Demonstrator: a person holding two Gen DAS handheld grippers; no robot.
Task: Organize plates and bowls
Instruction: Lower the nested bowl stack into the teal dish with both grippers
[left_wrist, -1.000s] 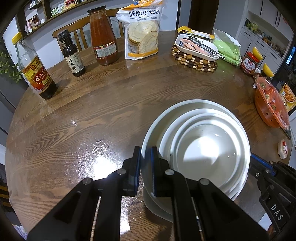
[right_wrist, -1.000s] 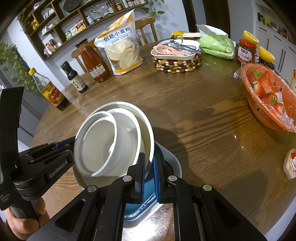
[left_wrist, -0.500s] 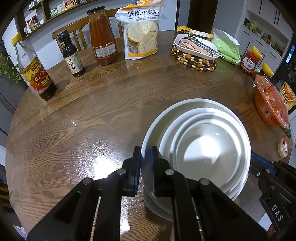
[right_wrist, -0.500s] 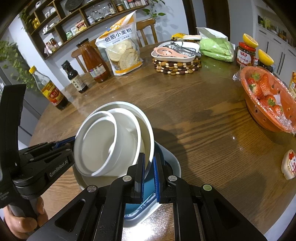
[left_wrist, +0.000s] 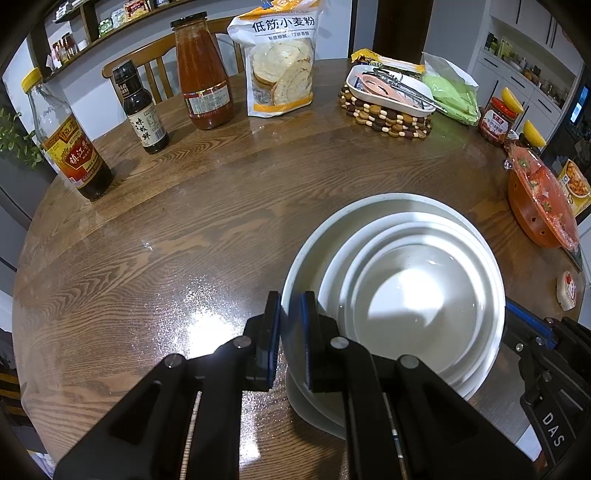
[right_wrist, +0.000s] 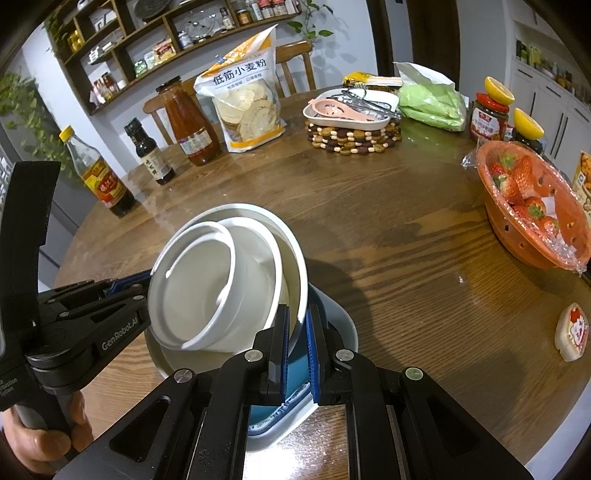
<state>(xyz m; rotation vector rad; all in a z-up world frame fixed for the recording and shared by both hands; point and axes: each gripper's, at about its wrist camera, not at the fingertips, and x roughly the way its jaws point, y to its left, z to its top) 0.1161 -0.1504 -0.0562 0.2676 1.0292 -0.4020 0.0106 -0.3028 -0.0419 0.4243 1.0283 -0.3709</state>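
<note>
Printed "低筋小麦粉" across the top of the flour bag (left_wrist: 280, 70), at twelve o'clock in the left wrist view; same characters on the bag at eleven o'clock in the right wrist view. Marked "镇江香" on the red label of the yellow-capped vinegar bottle (left_wrist: 70, 147), at ten o'clock. Lettered "DAS" in white on the right gripper (left_wrist: 532, 332) body, at four o'clock. Stamped "GenRobot.AI" on the left gripper (right_wrist: 127, 284) body, at eight o'clock in the right wrist view. Other labels too small to read.
</note>
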